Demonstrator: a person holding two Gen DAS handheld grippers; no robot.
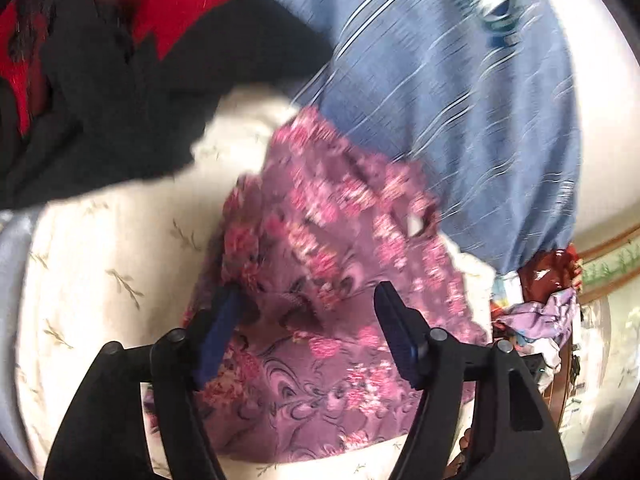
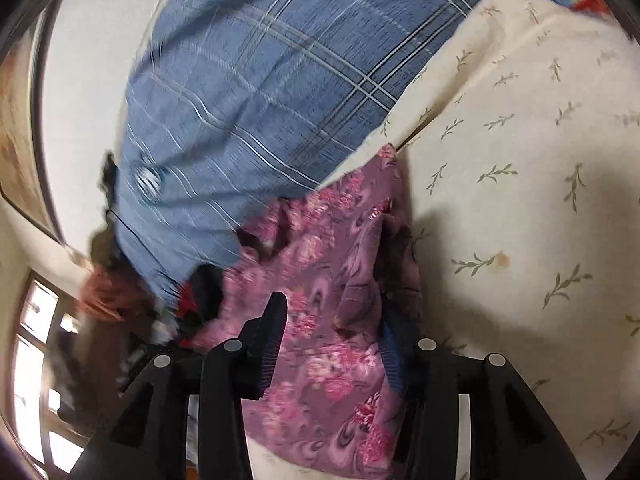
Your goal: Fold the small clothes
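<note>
Nearest the left wrist lens, left claw (image 1: 308, 320) with black fingers and blue pads spread apart, released, above the crumpled purple garment with pink floral print (image 1: 320, 264); no pad pressing the fabric. In the right wrist view, right claw (image 2: 332, 340) likewise parted, pads clear of that same floral cloth (image 2: 320, 320). Garment lying bunched on a cream bedsheet printed with small green sprigs (image 1: 108, 272). Beyond it, far, a blue plaid cloth (image 2: 248, 92). Far left, black fabric (image 1: 120, 112) over red fabric (image 1: 180, 4).
</note>
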